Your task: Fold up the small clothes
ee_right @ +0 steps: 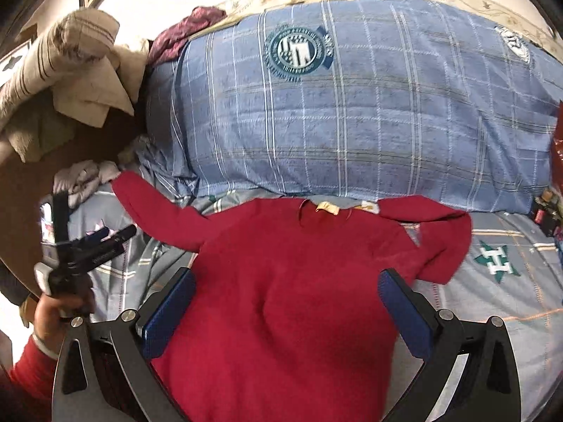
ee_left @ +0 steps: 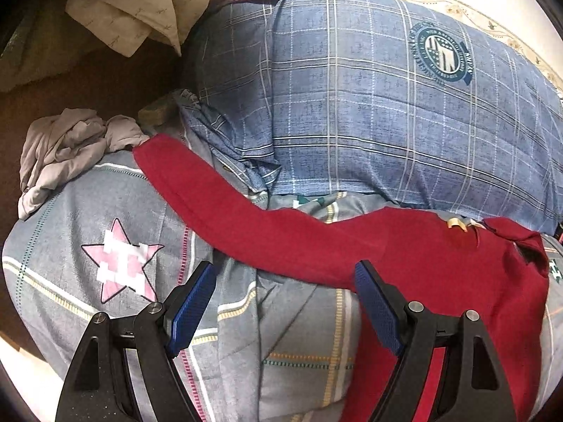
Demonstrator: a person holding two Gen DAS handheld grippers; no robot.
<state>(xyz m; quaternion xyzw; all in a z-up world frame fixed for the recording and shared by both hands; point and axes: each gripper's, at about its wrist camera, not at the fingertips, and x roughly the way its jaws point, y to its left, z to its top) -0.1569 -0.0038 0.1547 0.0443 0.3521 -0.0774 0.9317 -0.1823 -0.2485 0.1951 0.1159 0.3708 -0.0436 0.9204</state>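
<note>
The red sweater (ee_right: 281,281) lies spread on the bed (ee_right: 492,302), neck label toward the blue plaid quilt (ee_right: 352,112). The far-side sleeve (ee_right: 432,242) is already doubled back, while the long sleeve (ee_left: 218,204) runs straight out toward the crumpled grey garment (ee_left: 67,151). The left tool (ee_left: 285,313) hovers wide open beside the body, gripping nothing; the right tool (ee_right: 286,313) gapes over the chest, empty too. Early going by my read: that sleeve and the body folds remain.
</note>
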